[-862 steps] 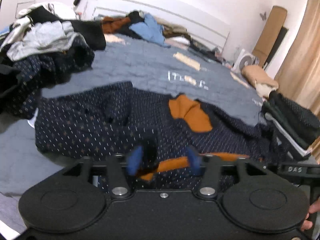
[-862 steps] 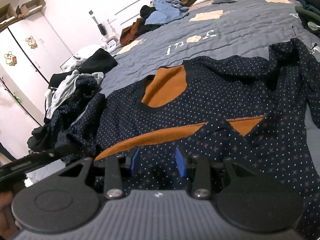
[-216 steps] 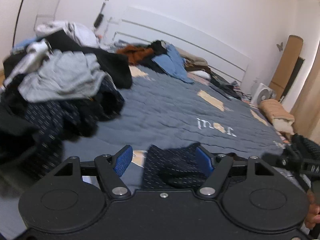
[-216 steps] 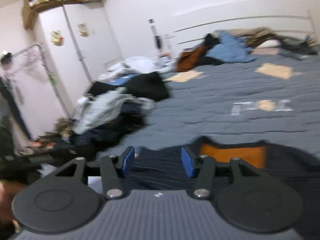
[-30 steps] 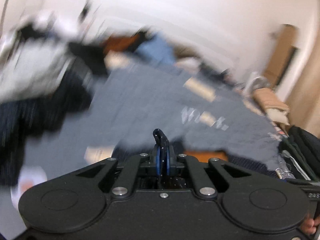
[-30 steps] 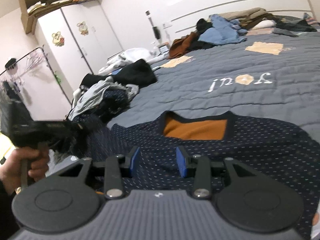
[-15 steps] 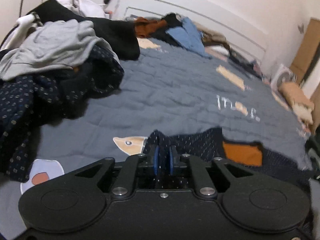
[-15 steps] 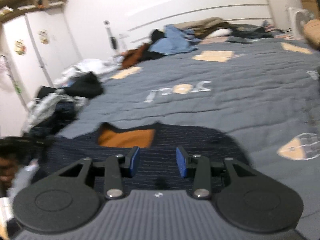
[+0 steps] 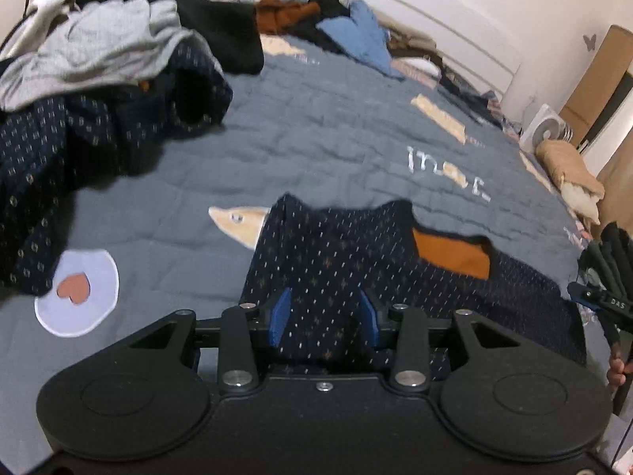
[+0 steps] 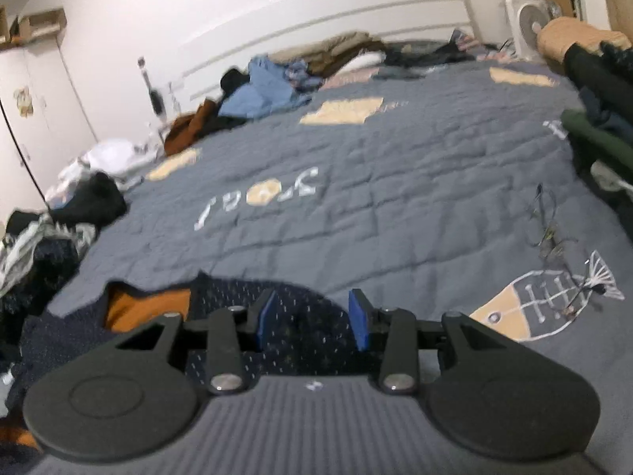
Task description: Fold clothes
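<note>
A navy dotted sweater point(image 9: 348, 253) with an orange inner neck point(image 9: 451, 255) lies flat on the grey bedspread point(image 9: 316, 126), its sides folded in. My left gripper point(image 9: 323, 314) is open just above the sweater's left part, with cloth between the blue pads point(image 9: 281, 312) but not pinched. In the right wrist view the same sweater point(image 10: 300, 316) lies under my right gripper point(image 10: 311, 318), which is open over its right shoulder area. The orange neck point(image 10: 146, 304) shows to its left.
A heap of unfolded clothes point(image 9: 99, 79) lies at the left of the bed. More clothes point(image 9: 340, 27) lie by the headboard. Folded dark garments point(image 10: 597, 118) are stacked at the right edge. The other hand-held gripper point(image 9: 605, 304) shows at the right.
My left gripper was shut on the sweater's cloth half a second ago and has now opened and let it go. My right gripper stayed open and moved right along the sweater.
</note>
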Tool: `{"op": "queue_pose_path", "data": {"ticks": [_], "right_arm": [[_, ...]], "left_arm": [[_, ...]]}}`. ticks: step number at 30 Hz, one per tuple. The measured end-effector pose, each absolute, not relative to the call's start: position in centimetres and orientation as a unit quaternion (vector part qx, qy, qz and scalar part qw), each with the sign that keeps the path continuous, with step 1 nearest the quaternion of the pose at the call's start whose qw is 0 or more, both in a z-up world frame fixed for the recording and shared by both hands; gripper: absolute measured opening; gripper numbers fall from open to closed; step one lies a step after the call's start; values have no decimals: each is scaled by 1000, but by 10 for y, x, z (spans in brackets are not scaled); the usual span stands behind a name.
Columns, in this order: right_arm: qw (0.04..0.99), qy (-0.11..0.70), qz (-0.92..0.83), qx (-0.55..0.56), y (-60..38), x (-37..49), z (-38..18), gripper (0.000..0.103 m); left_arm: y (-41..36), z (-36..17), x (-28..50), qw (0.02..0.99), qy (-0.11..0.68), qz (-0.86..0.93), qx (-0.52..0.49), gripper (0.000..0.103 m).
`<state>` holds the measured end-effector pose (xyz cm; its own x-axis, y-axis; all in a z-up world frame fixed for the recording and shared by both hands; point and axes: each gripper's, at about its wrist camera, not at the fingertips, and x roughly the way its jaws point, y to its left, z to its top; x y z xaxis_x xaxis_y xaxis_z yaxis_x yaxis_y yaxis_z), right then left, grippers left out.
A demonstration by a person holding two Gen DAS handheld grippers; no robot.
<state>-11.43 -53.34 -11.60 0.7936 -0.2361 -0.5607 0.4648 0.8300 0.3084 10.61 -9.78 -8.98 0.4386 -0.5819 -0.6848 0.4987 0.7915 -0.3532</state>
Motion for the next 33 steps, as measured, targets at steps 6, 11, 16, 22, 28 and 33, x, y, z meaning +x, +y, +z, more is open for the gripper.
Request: {"op": "queue_pose_path", "data": {"ticks": [6, 11, 16, 22, 28, 33], "right_arm": [[915, 289, -185, 213, -528, -103, -129, 13], [914, 261, -202, 238, -532, -107, -128, 5], [914, 217, -227, 256, -544, -116, -123, 5], [909, 243, -216, 260, -546, -113, -130, 10], [910, 225, -216, 275, -546, -134, -110, 39], [906, 255, -208, 267, -535, -147, -113, 41]], "left_arm": [[-105, -99, 108, 831, 442, -336, -41, 10], [-96, -80, 103, 852, 398, -336, -56, 0], [-90, -70, 100, 853, 391, -342, -42, 0], [-103, -81, 93, 837, 408, -364, -18, 5], [-111, -74, 83, 833, 382, -398, -38, 40], [-129, -73, 73, 823, 381, -419, -40, 40]]}}
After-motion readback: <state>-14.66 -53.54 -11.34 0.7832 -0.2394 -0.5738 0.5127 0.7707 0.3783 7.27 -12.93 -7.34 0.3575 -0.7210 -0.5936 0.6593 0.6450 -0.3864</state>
